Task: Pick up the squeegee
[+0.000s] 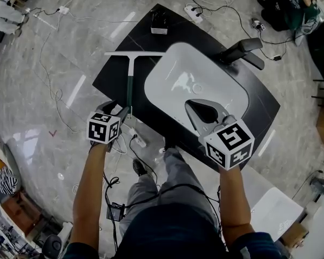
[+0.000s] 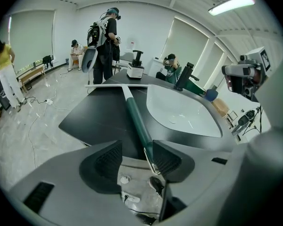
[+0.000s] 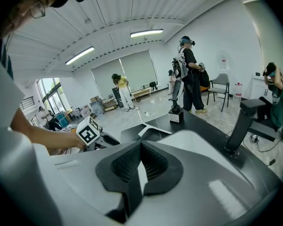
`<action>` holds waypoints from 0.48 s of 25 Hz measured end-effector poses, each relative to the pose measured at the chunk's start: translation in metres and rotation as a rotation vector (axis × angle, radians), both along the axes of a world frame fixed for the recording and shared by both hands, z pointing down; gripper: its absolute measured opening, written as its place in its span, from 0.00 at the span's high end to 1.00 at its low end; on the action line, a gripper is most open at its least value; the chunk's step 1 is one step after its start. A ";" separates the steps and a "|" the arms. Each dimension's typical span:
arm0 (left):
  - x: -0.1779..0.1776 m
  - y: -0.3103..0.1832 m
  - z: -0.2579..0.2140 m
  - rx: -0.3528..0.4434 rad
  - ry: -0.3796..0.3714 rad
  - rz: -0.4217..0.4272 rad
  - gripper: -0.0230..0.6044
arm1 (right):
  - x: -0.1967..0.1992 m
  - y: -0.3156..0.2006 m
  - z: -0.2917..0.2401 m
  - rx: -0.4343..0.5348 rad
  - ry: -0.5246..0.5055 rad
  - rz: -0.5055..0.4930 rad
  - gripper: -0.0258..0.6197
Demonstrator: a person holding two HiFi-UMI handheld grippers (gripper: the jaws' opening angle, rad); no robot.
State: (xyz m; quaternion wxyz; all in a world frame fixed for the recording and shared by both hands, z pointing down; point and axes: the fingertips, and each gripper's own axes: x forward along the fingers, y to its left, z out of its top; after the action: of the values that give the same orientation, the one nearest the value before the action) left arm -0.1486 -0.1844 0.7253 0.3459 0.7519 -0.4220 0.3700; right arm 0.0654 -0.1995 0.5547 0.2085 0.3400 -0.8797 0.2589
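The squeegee (image 1: 129,74) lies flat on the black counter (image 1: 110,82), its white blade across the far end and its green handle pointing toward me. My left gripper (image 1: 120,112) is at the handle's near tip. In the left gripper view the jaws of that gripper (image 2: 136,147) stand apart. The handle (image 2: 137,119) and its metal end loop lie between them, close beside the right pad (image 2: 166,158) and well clear of the left pad. My right gripper (image 1: 202,111) hovers over the near rim of the white sink, shut with nothing in it (image 3: 141,147).
The white sink basin (image 1: 167,88) fills the counter to the right of the squeegee, with a black faucet (image 1: 243,50) at its far right. A small black and white device (image 1: 159,23) stands at the counter's far end. Cables lie on the floor, and several people stand beyond.
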 end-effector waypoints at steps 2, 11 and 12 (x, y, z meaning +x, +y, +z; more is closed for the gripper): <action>0.000 0.000 0.003 -0.004 -0.003 0.000 0.64 | 0.001 0.001 0.003 -0.005 0.003 0.001 0.94; 0.008 -0.008 0.011 0.011 -0.008 -0.018 0.57 | 0.004 0.004 0.013 -0.019 0.011 0.000 0.94; 0.009 -0.010 0.011 0.016 -0.013 -0.019 0.56 | 0.004 0.004 0.013 -0.019 0.011 0.000 0.94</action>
State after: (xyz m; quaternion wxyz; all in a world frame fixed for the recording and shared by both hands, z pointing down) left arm -0.1395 -0.1944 0.7359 0.3404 0.7482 -0.4343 0.3684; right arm 0.0696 -0.1957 0.5677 0.2167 0.3394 -0.8760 0.2654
